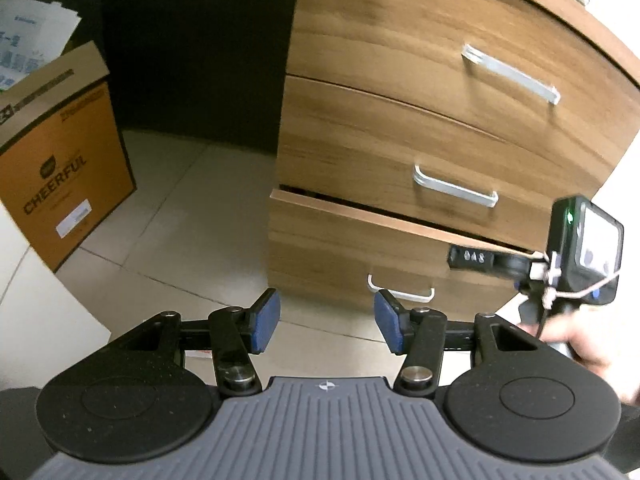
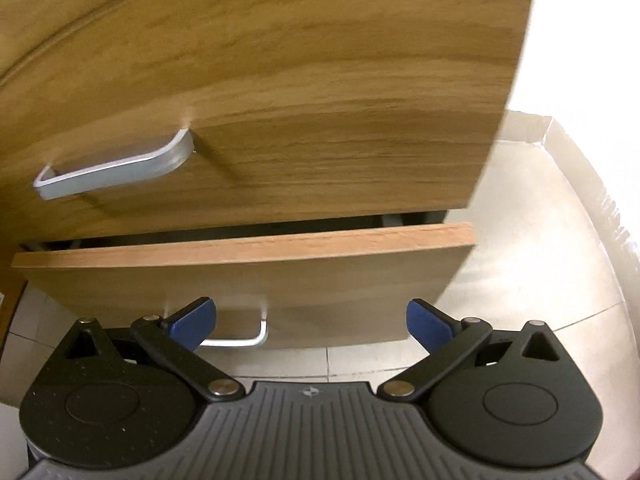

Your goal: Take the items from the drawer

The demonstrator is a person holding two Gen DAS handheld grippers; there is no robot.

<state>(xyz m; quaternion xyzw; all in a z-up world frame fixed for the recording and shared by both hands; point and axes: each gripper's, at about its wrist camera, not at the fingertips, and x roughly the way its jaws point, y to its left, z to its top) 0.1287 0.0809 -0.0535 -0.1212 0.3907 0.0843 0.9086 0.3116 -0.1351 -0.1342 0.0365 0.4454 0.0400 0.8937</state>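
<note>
The bottom drawer of the wooden cabinet is the one that concerns you, and it stands pulled out only a little: a narrow dark gap shows between its top edge and the drawer above. What lies inside, you cannot see from either camera. The cabinet has three drawer fronts, each with a metal bar handle, and it stands on a floor of pale tiles.

At the left of the cabinet, well apart from it, an orange cardboard box with the word CHEERFUL stands on the floor.

Your left gripper hangs in front of the lower left part of the cabinet, above the tiles. Its blue pads are about half apart, and nothing is between them. The handle of the bottom drawer shows just beyond the right pad, not touched.

Your right gripper points down at the front of the same drawer. Its jaws stand wide apart and they hold nothing. The handle of that drawer is partly hidden behind the left pad; whether the pad touches it, I cannot tell. In the left camera your right hand appears at the right edge, blurred, with the small screen of its device above it.
</note>
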